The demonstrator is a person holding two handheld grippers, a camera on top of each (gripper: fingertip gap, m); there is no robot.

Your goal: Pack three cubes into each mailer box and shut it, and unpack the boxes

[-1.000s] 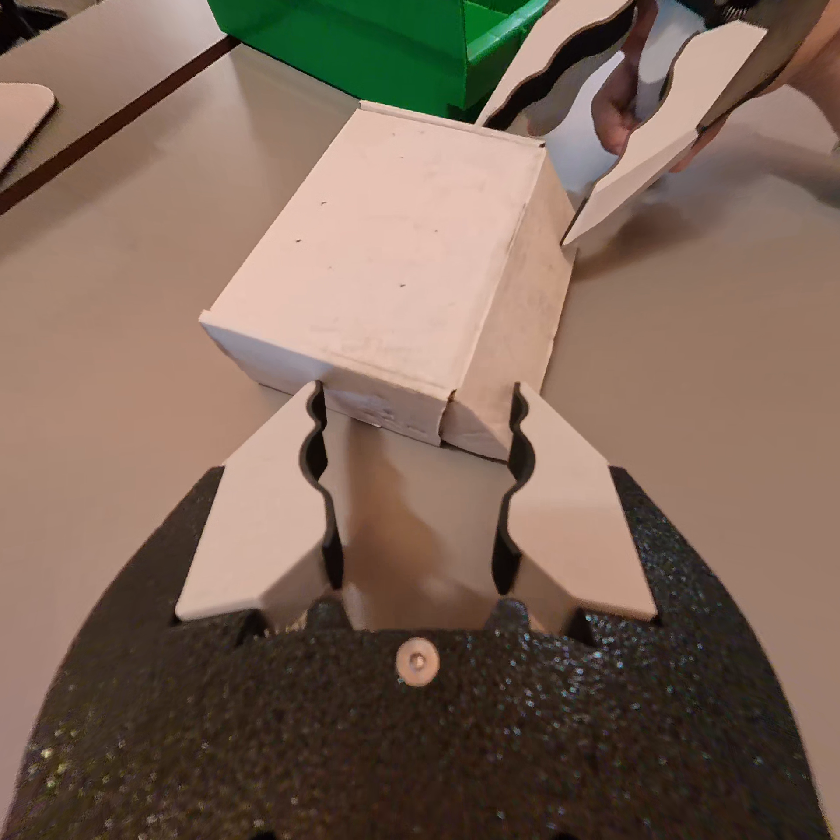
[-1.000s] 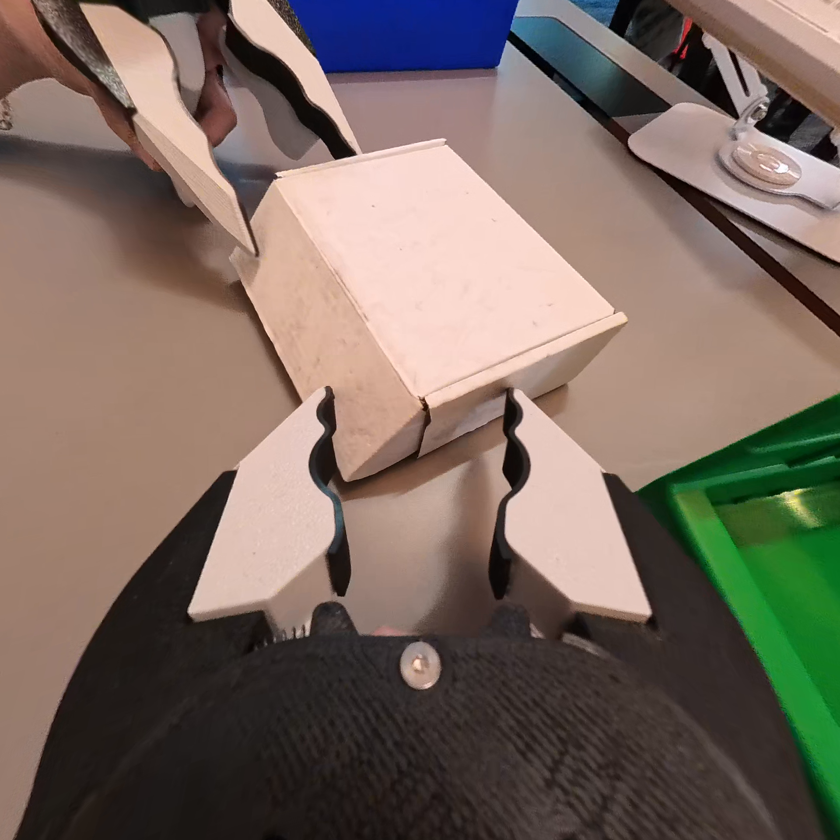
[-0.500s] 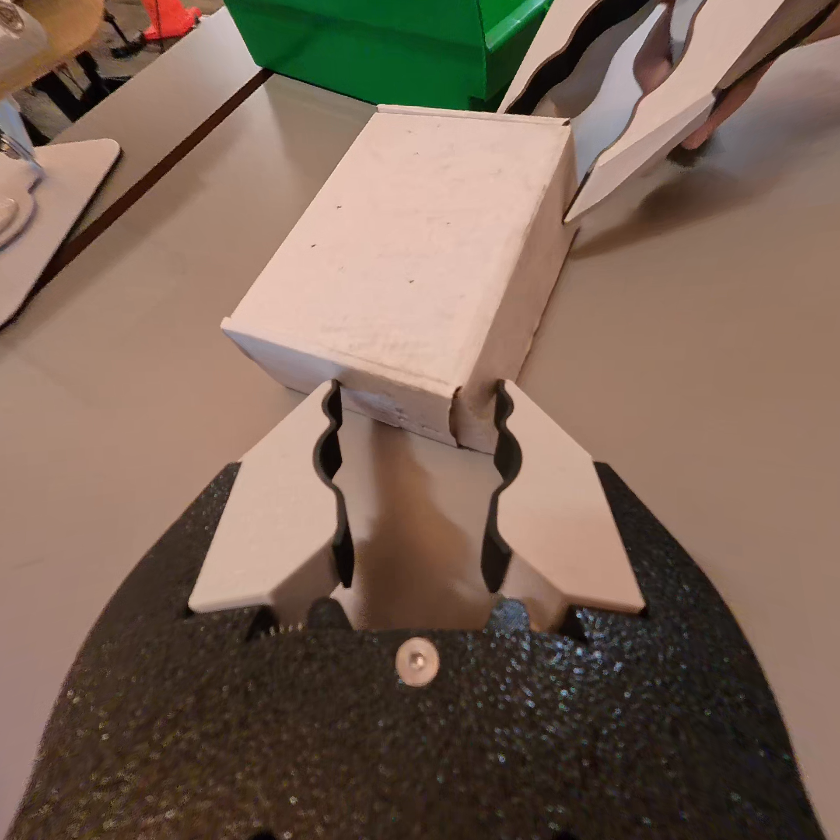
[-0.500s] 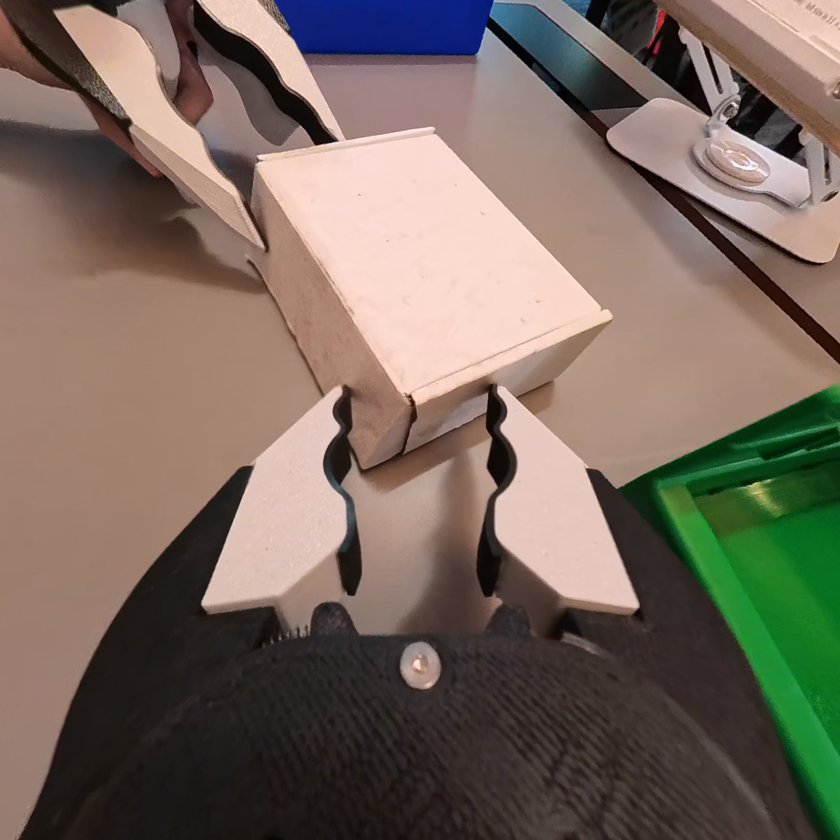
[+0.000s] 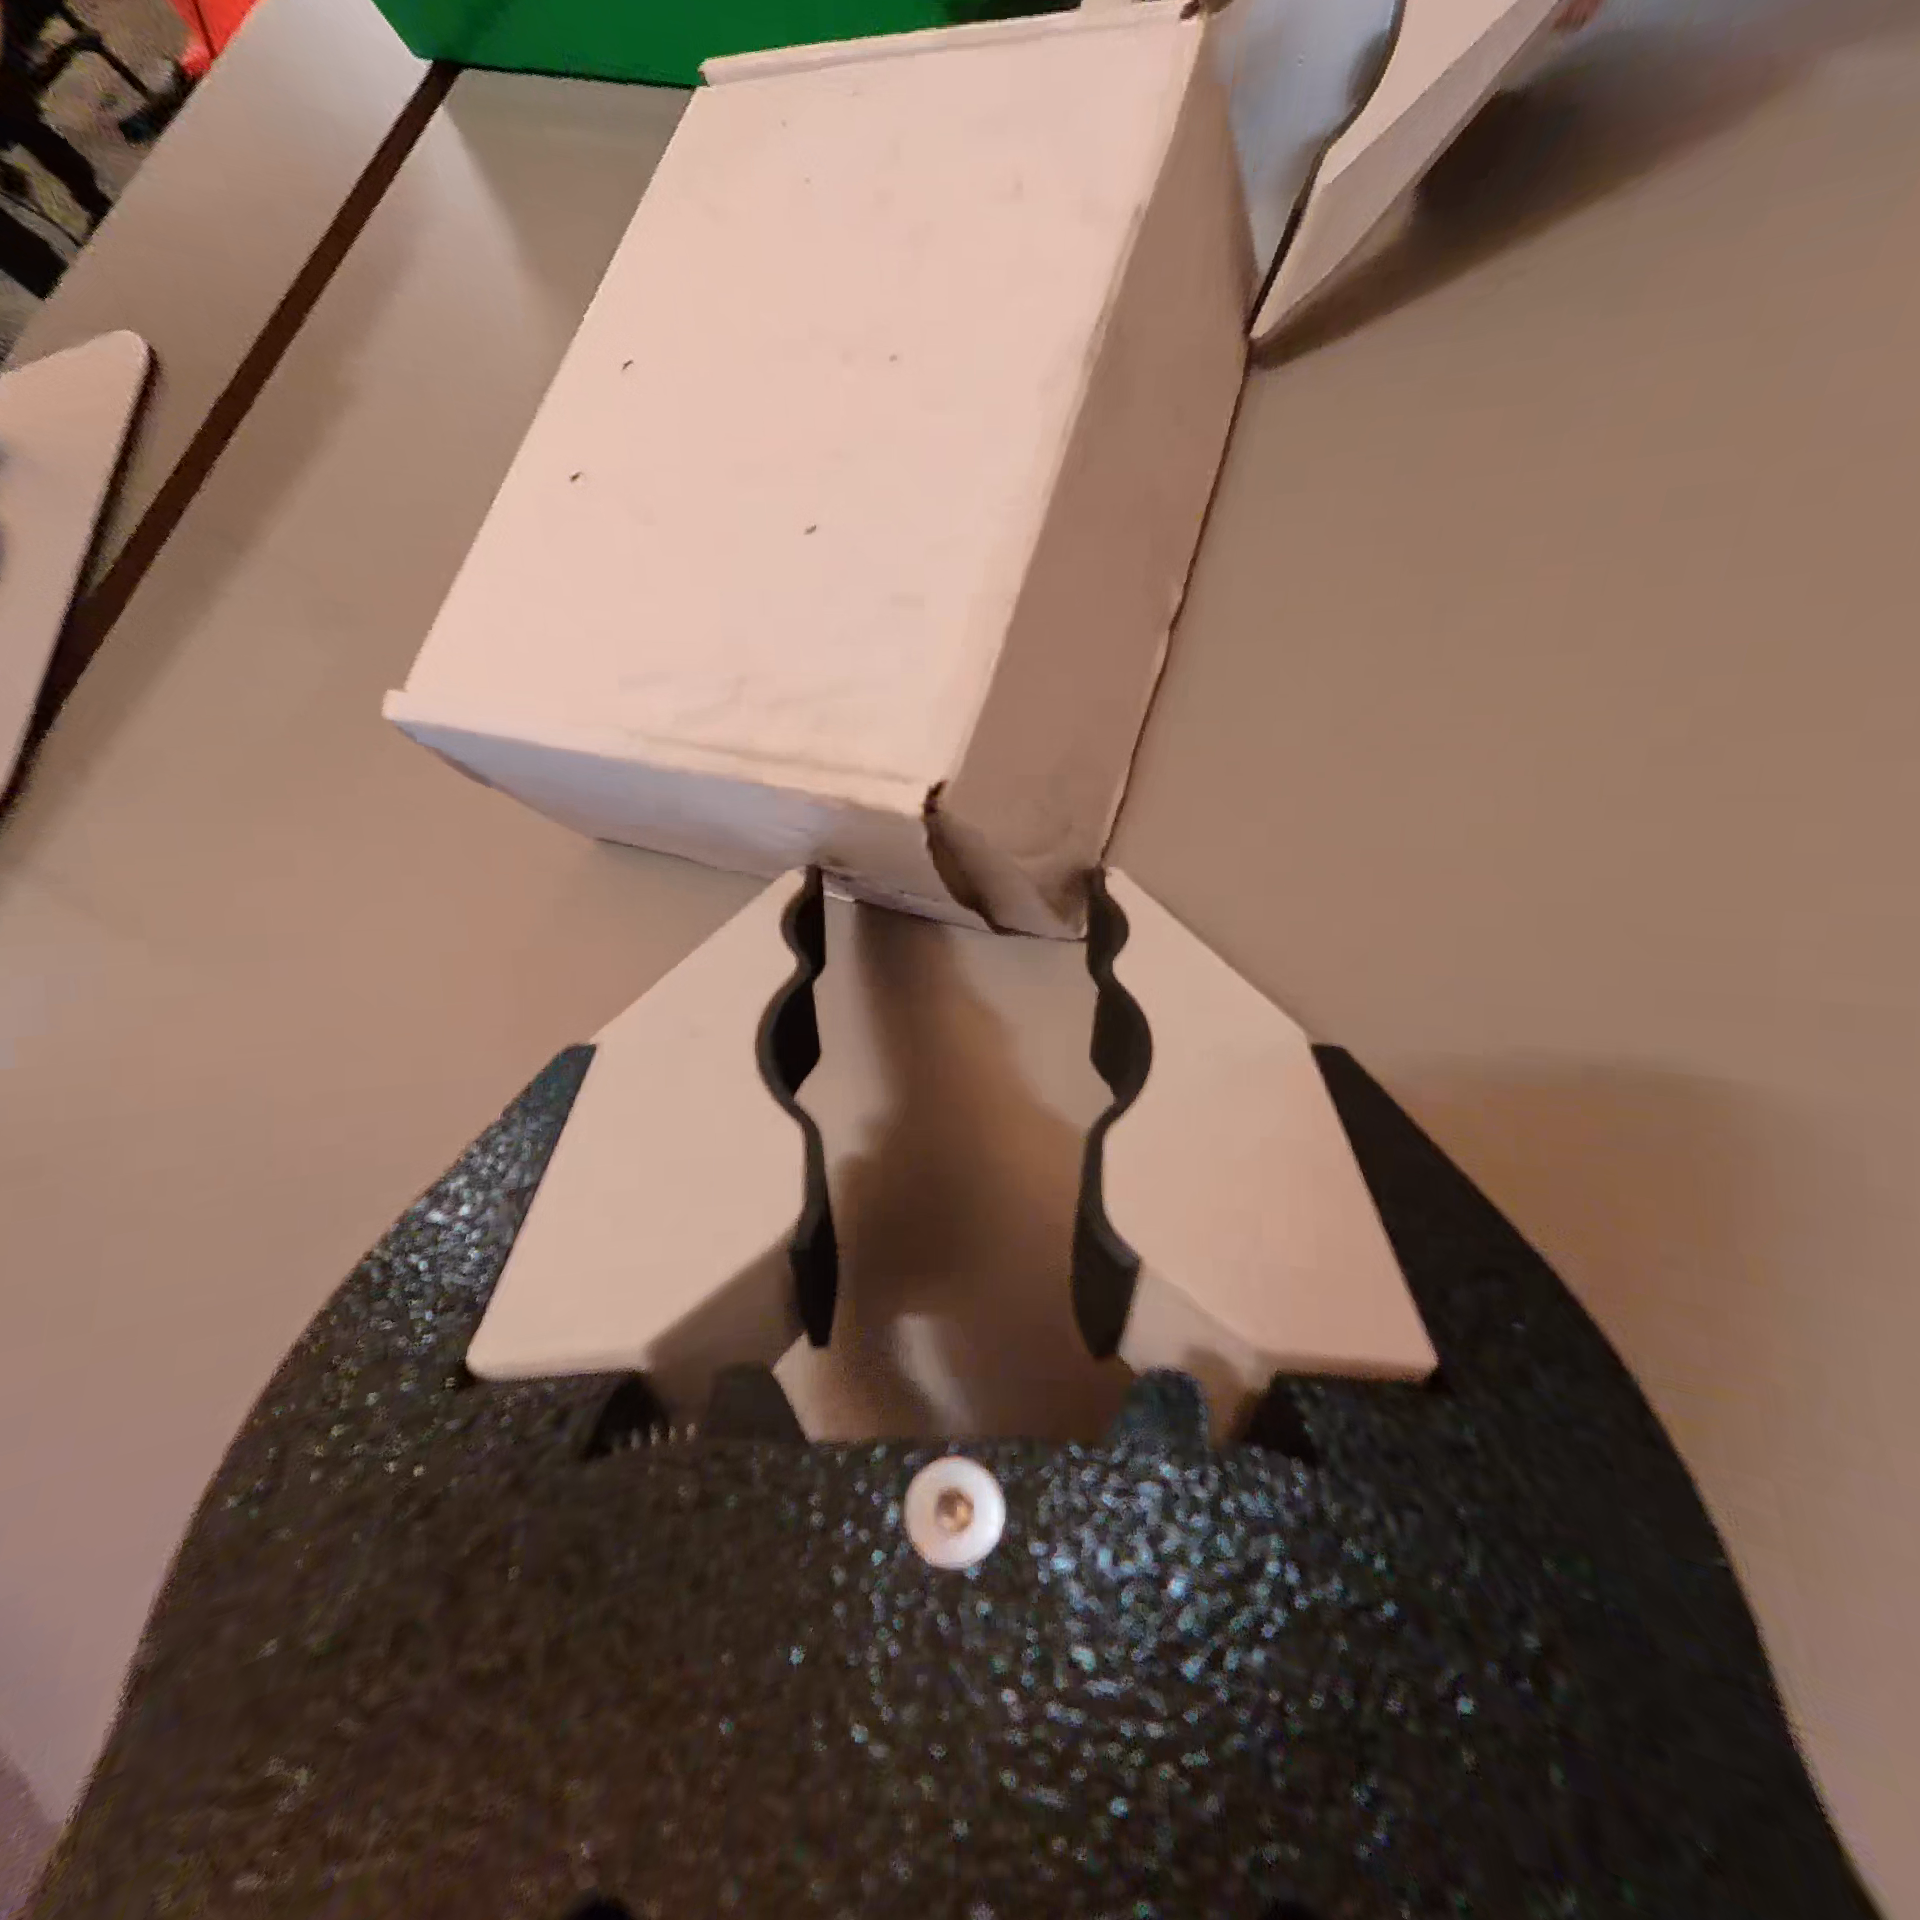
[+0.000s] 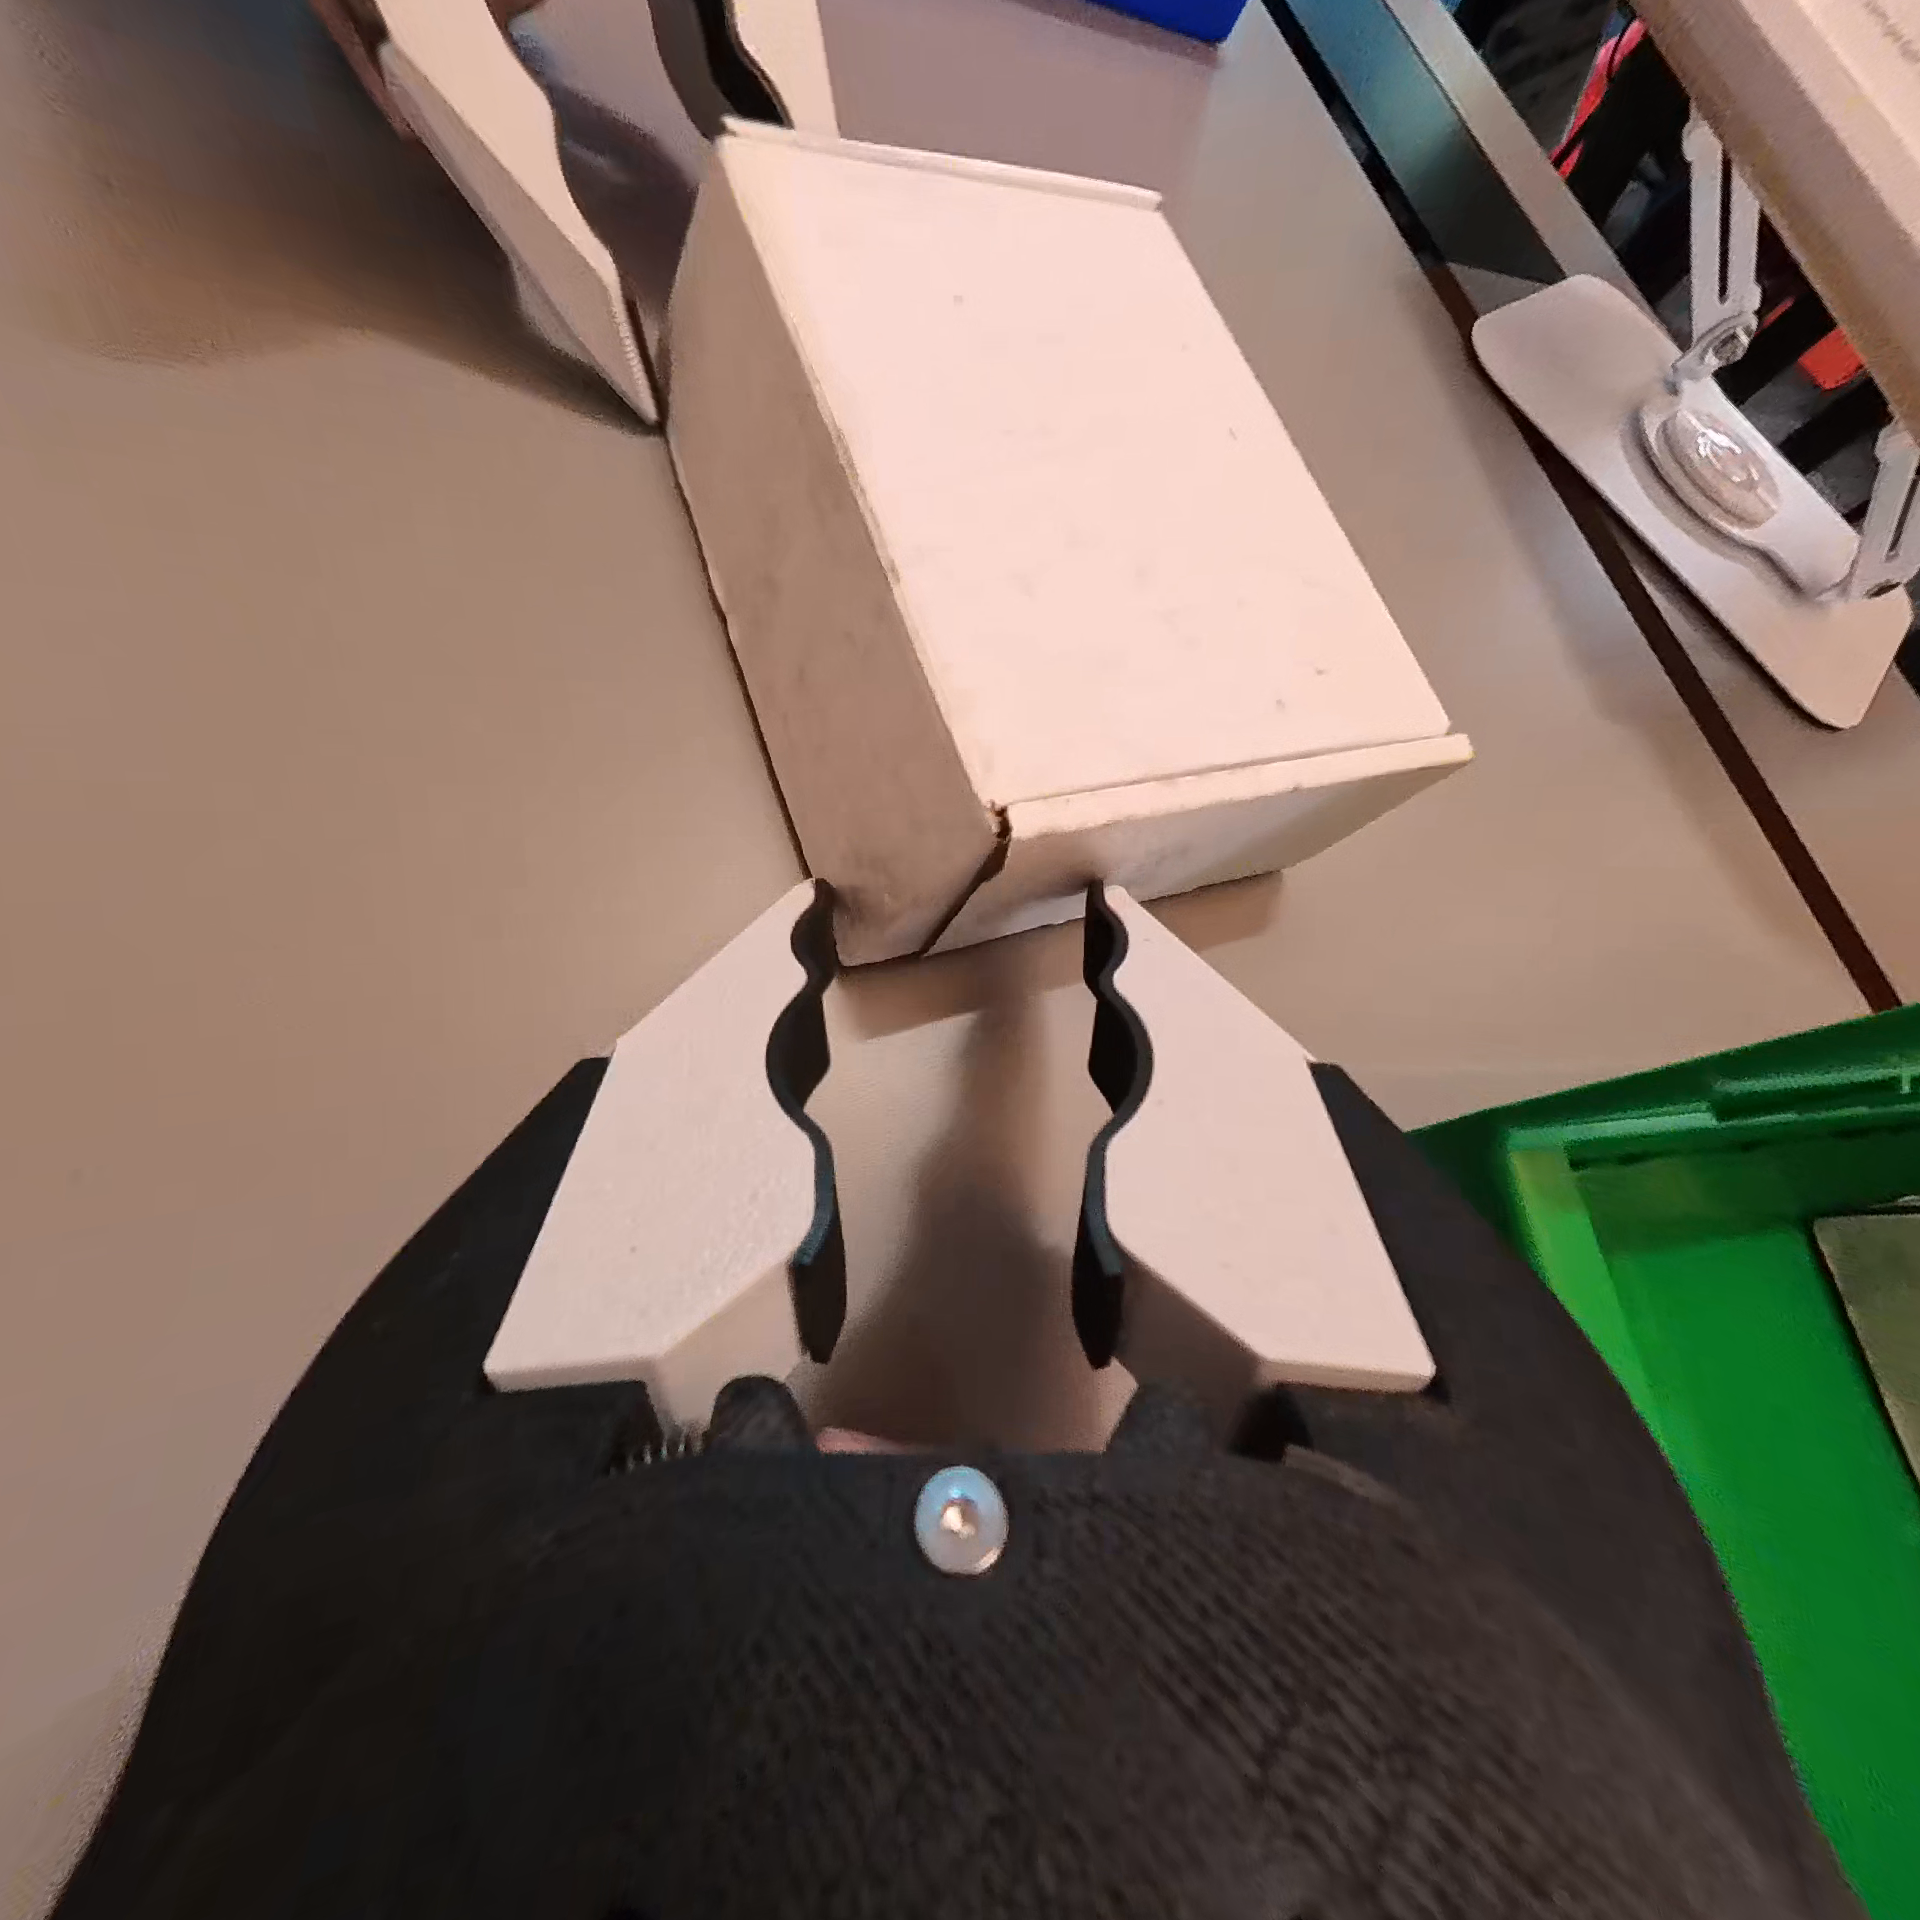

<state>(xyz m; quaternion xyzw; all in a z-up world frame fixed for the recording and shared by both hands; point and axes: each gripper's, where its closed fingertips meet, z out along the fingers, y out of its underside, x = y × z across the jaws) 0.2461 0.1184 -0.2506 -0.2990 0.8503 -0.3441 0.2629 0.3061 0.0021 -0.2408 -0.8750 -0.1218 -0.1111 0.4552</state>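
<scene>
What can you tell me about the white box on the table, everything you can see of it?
The box is a white cardboard mailer, scuffed and speckled, lid shut with its front flap tucked down. It lies flat on the tan table. The left gripper and the right gripper meet it at opposite ends, each with open jaws straddling a bottom corner. Whether the tips press on it is unclear. Its contents are hidden.

The worktop (image 6: 312, 727) under me is a plain beige surface with a dark seam along one edge. A closed white mailer box (image 6: 1049, 499) lies flat on it. A green bin (image 6: 1714, 1299) sits on it near the box's end. Past the seam, a flat white stand base (image 6: 1662, 499) rests on the neighbouring surface.
</scene>
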